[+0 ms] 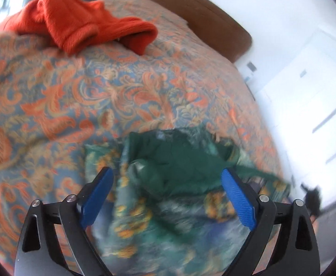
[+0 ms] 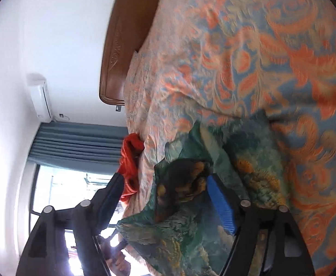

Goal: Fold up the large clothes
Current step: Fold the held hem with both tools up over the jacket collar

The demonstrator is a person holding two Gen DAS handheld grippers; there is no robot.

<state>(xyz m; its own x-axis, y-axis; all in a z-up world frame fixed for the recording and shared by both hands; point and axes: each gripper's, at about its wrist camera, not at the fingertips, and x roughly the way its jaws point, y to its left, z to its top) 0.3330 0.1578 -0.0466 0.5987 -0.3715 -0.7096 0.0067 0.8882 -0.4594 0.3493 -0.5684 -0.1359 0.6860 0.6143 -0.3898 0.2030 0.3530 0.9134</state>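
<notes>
A green floral garment (image 1: 168, 197) lies bunched on the patterned bedspread (image 1: 98, 96), its dark green lining showing. My left gripper (image 1: 166, 177) is open just above it, fingers on either side of the bunch. In the right wrist view the same garment (image 2: 191, 207) lies near the bed's edge, and my right gripper (image 2: 165, 184) is open over it, with nothing held. An orange sweater (image 1: 80, 25) lies crumpled at the far side of the bed; it also shows in the right wrist view (image 2: 131, 165).
A brown wooden headboard (image 1: 191, 11) stands at the bed's far end against a white wall. White cabinets (image 1: 306, 87) stand to the right. The right wrist view shows an air conditioner (image 2: 41, 99), blue curtains (image 2: 80, 142) and a window.
</notes>
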